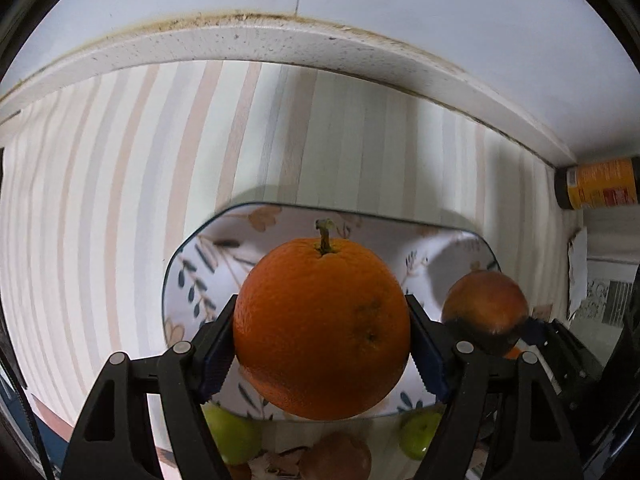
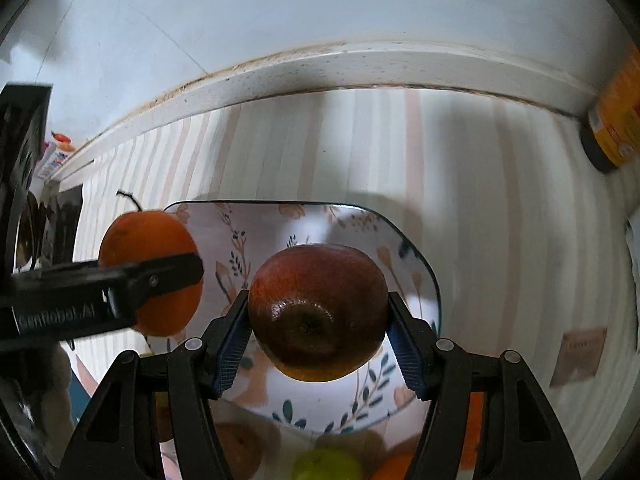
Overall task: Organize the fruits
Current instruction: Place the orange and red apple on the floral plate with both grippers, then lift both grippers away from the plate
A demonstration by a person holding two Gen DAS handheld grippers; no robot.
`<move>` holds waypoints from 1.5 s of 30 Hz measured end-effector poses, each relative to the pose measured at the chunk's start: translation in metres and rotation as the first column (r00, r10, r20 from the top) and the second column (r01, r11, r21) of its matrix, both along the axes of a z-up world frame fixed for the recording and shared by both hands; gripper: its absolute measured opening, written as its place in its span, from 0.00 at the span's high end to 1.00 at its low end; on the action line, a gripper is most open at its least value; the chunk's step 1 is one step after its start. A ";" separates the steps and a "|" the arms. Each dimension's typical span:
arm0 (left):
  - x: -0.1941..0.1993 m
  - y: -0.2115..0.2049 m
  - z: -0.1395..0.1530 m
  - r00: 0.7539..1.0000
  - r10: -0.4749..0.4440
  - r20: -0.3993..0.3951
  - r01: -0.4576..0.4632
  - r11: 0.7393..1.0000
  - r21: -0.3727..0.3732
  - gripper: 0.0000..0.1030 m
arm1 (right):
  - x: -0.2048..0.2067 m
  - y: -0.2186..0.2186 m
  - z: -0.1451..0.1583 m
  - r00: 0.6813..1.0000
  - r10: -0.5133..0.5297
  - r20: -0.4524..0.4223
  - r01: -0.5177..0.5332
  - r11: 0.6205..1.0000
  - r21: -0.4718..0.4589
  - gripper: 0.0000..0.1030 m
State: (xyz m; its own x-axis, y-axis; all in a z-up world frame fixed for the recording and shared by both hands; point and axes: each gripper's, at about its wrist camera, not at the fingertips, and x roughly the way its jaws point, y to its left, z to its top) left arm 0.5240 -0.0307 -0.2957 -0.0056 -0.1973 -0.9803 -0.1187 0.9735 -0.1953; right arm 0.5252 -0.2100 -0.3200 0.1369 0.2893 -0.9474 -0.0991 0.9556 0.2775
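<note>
Blue ribbed pads line both tools. The left gripper [image 1: 322,344] is clamped on an orange [image 1: 322,328], pads bearing on its widest part, stalk pointing away from the camera. The right gripper [image 2: 318,336] is clamped likewise on a dark red apple [image 2: 318,312], whose dimpled end faces the camera. Both fruits hang in the air above a floral dish [image 1: 192,280], which rests on a striped mat [image 1: 120,180] near the white ledge [image 1: 280,40] at the wall. The two tools stand just beside each other, the orange to the left of the apple.

Handling, as judged:
- The orange is firm and fairly heavy, with a pebbled skin that the ribs bite well. Hold across the middle, as now.
- The apple is hard and glossy, so more likely to slip, and bruises under pressure. Grip at the widest part, as now, with moderate force.

More fruit lies below the dish edge: a green apple [image 1: 234,432], a second green one [image 1: 420,436] and a brownish fruit [image 1: 340,460], partly hidden. An orange-labelled container [image 1: 596,184] lies at the far right.
</note>
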 end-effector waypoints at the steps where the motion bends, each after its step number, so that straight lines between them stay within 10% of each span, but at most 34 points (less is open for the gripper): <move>1: 0.002 0.000 -0.004 1.000 0.007 -0.007 -0.007 1.000 -0.007 0.27 | 0.002 0.004 -0.005 1.000 0.008 -0.009 -0.008 1.000 0.005 0.35; 10: 0.004 0.000 -0.018 0.998 0.029 -0.049 -0.030 0.999 -0.011 0.27 | 0.010 0.004 -0.028 0.996 0.022 -0.085 -0.021 1.000 0.007 0.33; 14: 0.008 0.001 -0.026 0.996 0.034 -0.079 -0.036 0.999 -0.015 0.27 | 0.012 0.004 -0.030 0.995 0.000 -0.102 0.003 1.000 0.027 0.12; 20: 0.009 -0.002 -0.026 0.998 0.028 -0.063 -0.029 1.000 -0.007 0.18 | 0.008 0.002 -0.017 0.993 -0.002 -0.114 0.003 1.000 0.003 0.08; 45: -0.102 0.005 0.100 0.970 -0.061 0.236 0.010 0.978 0.210 0.08 | -0.105 -0.010 0.102 0.999 -0.031 0.018 0.033 0.992 -0.119 0.08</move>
